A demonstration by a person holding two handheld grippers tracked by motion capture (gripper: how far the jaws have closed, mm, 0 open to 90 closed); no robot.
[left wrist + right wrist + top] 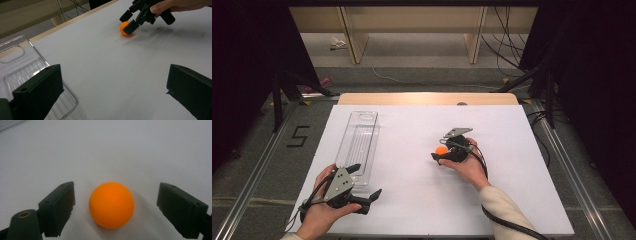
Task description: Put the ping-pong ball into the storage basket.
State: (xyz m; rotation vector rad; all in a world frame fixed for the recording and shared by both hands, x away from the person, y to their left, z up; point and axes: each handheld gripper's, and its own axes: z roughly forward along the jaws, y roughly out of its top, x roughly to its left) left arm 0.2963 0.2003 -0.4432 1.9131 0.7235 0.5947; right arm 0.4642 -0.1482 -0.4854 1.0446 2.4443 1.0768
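An orange ball (111,205) rests on the white table top (422,200). My right gripper (116,196) is open around it, one jaw on each side with a gap on both. From above, the ball (441,149) lies right of the table's middle, between the jaws of the right gripper (440,152). My left gripper (366,181) is open near the front left, empty, beside the near end of a clear plastic tray (357,142). Along the left gripper (113,95) the ball (125,28) and the right gripper (128,21) show far off, with the tray (15,65) at the left.
The tray is empty and runs lengthwise toward the back. A wooden table edge (427,98) lies behind the white sheet. Metal rails (252,175) flank the table, with cables (507,45) and shelf legs on the floor beyond.
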